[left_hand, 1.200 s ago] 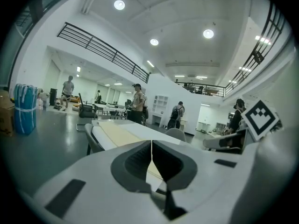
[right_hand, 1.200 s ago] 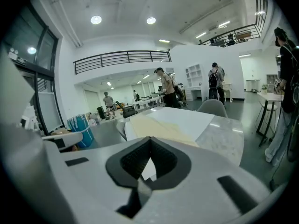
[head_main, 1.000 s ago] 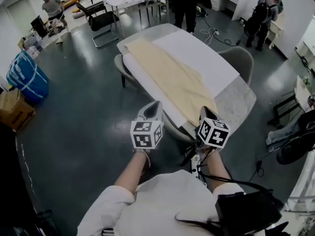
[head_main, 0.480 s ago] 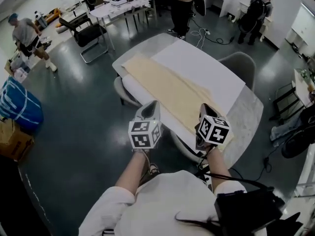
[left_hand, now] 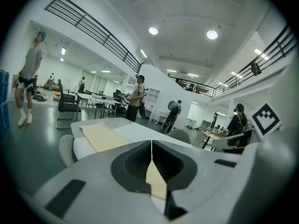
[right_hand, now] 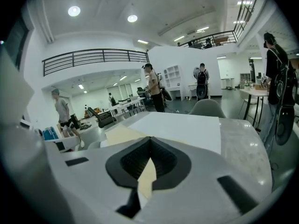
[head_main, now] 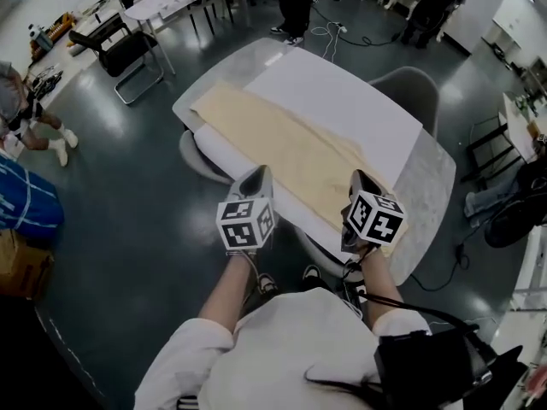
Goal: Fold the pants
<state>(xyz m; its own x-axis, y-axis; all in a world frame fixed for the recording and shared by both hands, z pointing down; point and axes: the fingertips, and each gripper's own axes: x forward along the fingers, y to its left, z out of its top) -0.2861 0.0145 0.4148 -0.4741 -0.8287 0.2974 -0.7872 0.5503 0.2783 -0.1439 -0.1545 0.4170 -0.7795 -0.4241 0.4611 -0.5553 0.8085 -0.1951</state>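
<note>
Cream pants lie stretched out flat on a white sheet along the left side of a marble table. My left gripper hovers just off the table's near left edge, beside the pants; its jaws meet at the tips with nothing between them. My right gripper is over the near end of the pants, also shut and empty. In the left gripper view the pants lie ahead of the left gripper. In the right gripper view the pants lie beyond the right gripper.
Grey chairs stand at the table's far right and left side. A blue bag and a cardboard box sit on the floor at left. People stand beyond the table; cables trail on the floor.
Both grippers have moved closer to the table's near end, side by side. The table and pants now sit nearer and more central in the head view. Both stay shut.
</note>
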